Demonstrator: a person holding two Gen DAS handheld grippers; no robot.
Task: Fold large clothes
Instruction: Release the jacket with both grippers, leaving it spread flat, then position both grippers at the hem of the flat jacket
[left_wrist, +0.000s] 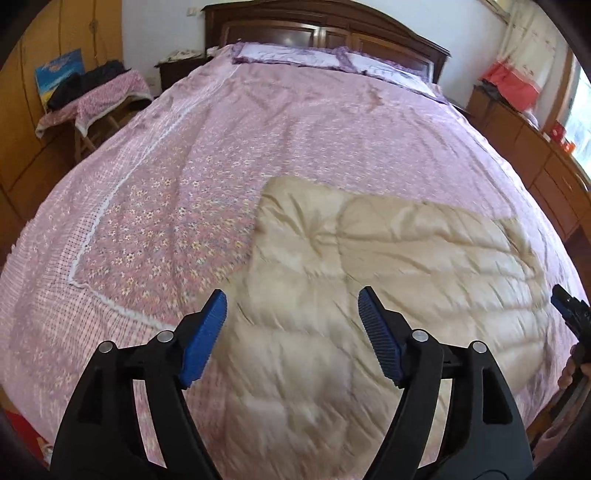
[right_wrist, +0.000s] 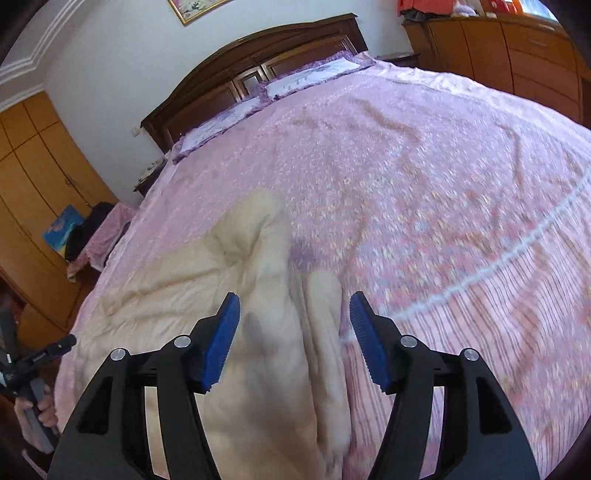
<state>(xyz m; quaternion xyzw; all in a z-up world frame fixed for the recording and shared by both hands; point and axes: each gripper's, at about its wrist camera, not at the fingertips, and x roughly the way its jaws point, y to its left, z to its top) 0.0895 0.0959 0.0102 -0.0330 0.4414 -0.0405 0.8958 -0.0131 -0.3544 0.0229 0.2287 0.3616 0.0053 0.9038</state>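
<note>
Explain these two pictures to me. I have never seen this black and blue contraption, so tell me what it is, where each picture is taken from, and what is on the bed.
These are two hand-held clamps, each with a camera looking along its fingers. One picture is from the left gripper, the other from the right gripper. Both have black arms with blue ribbed pads, standing open and holding nothing. Below them a cream quilted padded garment lies crumpled on the pink floral bedspread of a dark wooden-headboard bed, with two purple-frilled pillows at its head. Each view also catches the other clamp at its edge.
</note>
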